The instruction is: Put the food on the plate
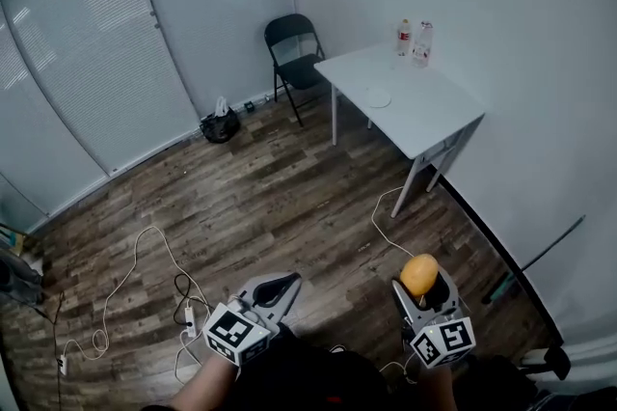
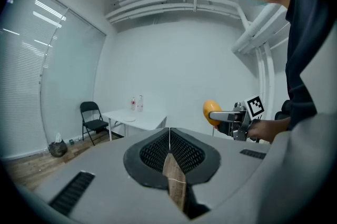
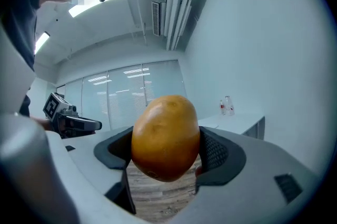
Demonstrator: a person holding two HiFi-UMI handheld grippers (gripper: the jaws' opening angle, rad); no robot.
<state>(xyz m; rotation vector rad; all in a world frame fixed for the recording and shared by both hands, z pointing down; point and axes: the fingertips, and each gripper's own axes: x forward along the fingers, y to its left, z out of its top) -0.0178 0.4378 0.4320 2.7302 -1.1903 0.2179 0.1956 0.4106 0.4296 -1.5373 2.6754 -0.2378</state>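
Observation:
A yellow-brown potato (image 1: 419, 275) sits clamped between the jaws of my right gripper (image 1: 423, 287), held above the wooden floor at the lower right. Seen from the right gripper view, the potato (image 3: 166, 136) fills the middle, pinched from both sides. My left gripper (image 1: 281, 287) hangs at the lower left with its jaws pressed together and nothing between them; in its own view the left gripper (image 2: 169, 131) shows only a thin seam. A small white plate (image 1: 377, 97) lies on the white table (image 1: 424, 124) far ahead, well away from both grippers.
Two bottles (image 1: 413, 41) stand at the table's far corner by the wall. A black folding chair (image 1: 294, 52) is left of the table, a dark bag (image 1: 220, 125) beside the blinds. White cables (image 1: 145, 274) trail over the floor at the left.

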